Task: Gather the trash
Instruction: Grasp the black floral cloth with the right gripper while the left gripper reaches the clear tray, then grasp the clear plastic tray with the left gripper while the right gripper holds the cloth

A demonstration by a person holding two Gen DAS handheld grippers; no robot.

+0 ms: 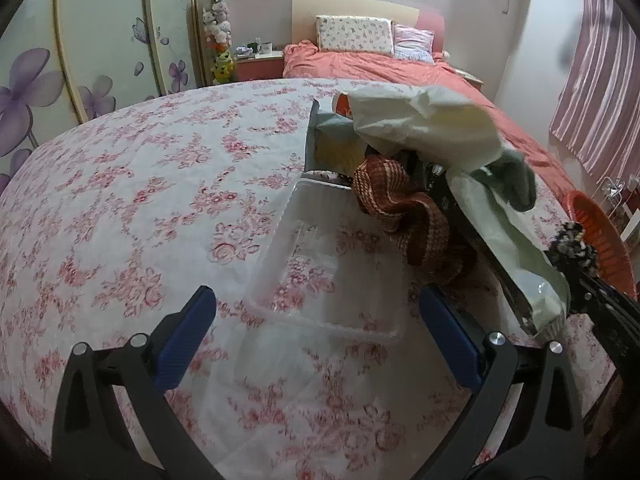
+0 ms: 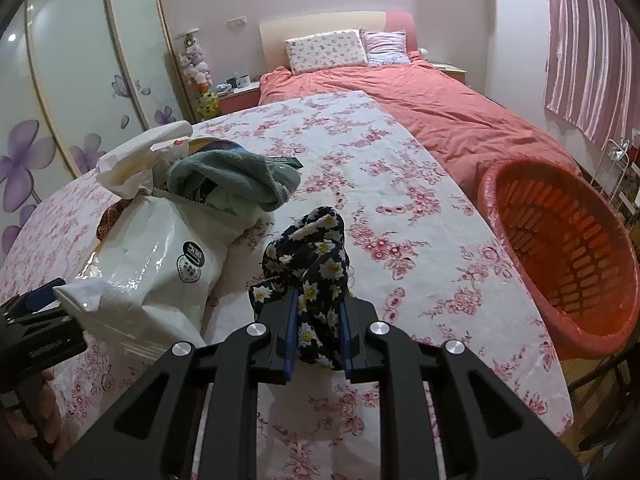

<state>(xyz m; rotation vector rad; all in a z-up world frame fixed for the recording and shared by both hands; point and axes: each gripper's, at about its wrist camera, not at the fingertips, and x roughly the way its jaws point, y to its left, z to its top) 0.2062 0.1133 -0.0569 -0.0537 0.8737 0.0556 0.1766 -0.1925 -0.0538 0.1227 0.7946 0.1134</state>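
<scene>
Right tongs clamped on a flowered cloth, left tongs apart over a clear plastic tray.

The right tongs grip a black cloth with yellow-white daisies, which bunches up above the table with its pink-flowered cover. Left of the cloth lies a white plastic bag; it bears a round black stamp with a dark label above it, the writing too small to read. A grey-green sock lies on the bag's far end. Right of the cloth, off the table's edge, stands an orange basket. The left tongs stand wide apart just short of a clear plastic tray, not touching it; a brown striped knit cloth lies at the tray's far right corner.
</scene>
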